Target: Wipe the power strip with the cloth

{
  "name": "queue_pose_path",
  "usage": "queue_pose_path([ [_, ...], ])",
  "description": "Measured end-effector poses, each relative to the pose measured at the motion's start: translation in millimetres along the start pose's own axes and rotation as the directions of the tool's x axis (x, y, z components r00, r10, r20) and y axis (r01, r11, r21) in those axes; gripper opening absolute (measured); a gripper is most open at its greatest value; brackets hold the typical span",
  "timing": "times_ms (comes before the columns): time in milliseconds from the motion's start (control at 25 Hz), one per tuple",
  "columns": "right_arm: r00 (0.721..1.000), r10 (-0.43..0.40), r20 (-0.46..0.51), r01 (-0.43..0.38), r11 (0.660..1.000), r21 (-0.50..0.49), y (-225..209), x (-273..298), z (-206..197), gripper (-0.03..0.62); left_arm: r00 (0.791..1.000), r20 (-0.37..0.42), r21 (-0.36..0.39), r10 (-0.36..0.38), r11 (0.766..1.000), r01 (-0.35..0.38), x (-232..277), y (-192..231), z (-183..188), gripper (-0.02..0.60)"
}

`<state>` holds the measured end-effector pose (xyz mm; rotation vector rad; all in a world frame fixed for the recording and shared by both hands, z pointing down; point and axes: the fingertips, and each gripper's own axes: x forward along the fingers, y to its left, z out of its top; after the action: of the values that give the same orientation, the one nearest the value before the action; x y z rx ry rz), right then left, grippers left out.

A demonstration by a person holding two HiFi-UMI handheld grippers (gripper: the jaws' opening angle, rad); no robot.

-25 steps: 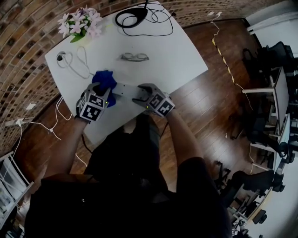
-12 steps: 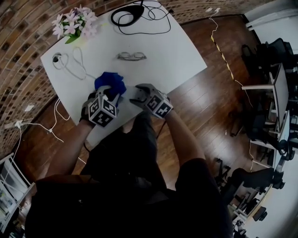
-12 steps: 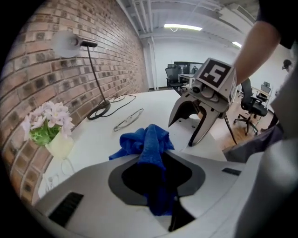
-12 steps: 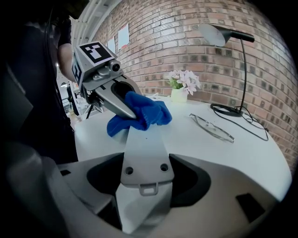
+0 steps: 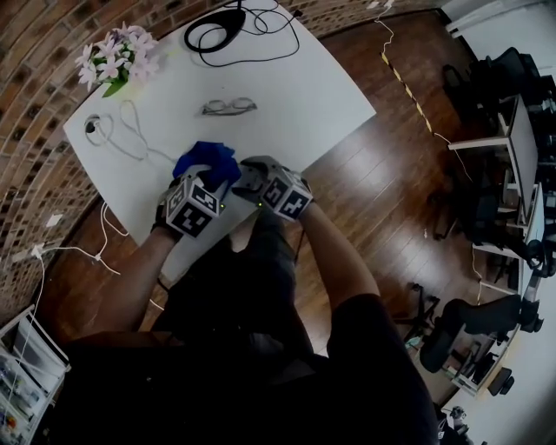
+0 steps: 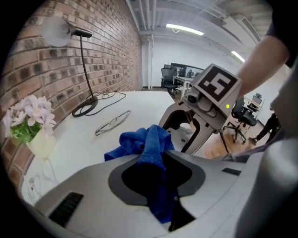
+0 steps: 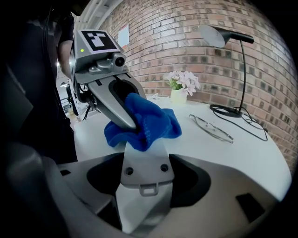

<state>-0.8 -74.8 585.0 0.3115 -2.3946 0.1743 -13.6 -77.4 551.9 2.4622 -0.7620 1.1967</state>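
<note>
The blue cloth [image 5: 208, 161] is bunched between the jaws of my left gripper [image 5: 204, 179], which is shut on it. In the left gripper view the cloth [image 6: 148, 148] hangs out over the pale grey power strip [image 6: 179, 134]. My right gripper [image 5: 247, 181] is shut on one end of the strip [image 7: 144, 160], holding it just over the white table [image 5: 287, 96]. In the right gripper view the cloth [image 7: 146, 120] lies on the strip close in front of the jaws, with the left gripper [image 7: 122, 116] pressing it down. The head view hides most of the strip.
A pair of glasses [image 5: 228, 106] lies beyond the cloth. Pink flowers [image 5: 111, 54] stand at the far left corner, a white cable [image 5: 126, 130] beside them, a black lamp base and cord [image 5: 228, 26] at the back. Office chairs [image 5: 486, 87] stand right of the table.
My left gripper has slid the cloth to the right along the strip, toward the right gripper. The bare stretch of strip between them is now covered. The right gripper has kept still.
</note>
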Motion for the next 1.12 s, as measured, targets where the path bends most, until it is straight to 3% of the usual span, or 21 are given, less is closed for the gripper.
queue_pose_path([
  [160, 1.000, -0.004, 0.004, 0.004, 1.000, -0.003, -1.7, -0.5, 1.2, 0.295, 0.996, 0.044, -0.080, -0.078, 0.993, 0.082, 5.5, -13.2, 16.4, 0.104],
  [320, 1.000, -0.010, 0.009, 0.011, 1.000, -0.008, -1.4, -1.8, 0.6, 0.295, 0.983, 0.062, -0.182, -0.171, 0.967, 0.179, 16.6, -21.8, 25.6, 0.104],
  [440, 1.000, -0.012, 0.010, 0.013, 1.000, -0.010, -0.6, -2.4, 0.8, 0.295, 0.971, 0.053, -0.193, -0.231, 0.952, 0.237, 22.4, -27.1, 29.2, 0.104],
  [680, 1.000, -0.014, 0.011, 0.014, 1.000, -0.013, -2.7, -1.3, -2.1, 0.295, 0.968, 0.042, -0.150, -0.246, 0.957, 0.249, 27.7, -35.0, 36.7, 0.103],
  [880, 1.000, -0.008, 0.009, 0.008, 1.000, -0.010, -3.1, -1.7, -0.1, 0.295, 0.965, 0.052, -0.193, -0.258, 0.945, 0.263, 29.6, -35.0, 39.4, 0.103],
  [1120, 1.000, -0.008, 0.003, 0.008, 1.000, 0.004, -4.5, -1.6, 1.1, 0.295, 0.975, 0.052, -0.204, -0.216, 0.953, 0.222, 31.2, -33.8, 40.7, 0.104],
])
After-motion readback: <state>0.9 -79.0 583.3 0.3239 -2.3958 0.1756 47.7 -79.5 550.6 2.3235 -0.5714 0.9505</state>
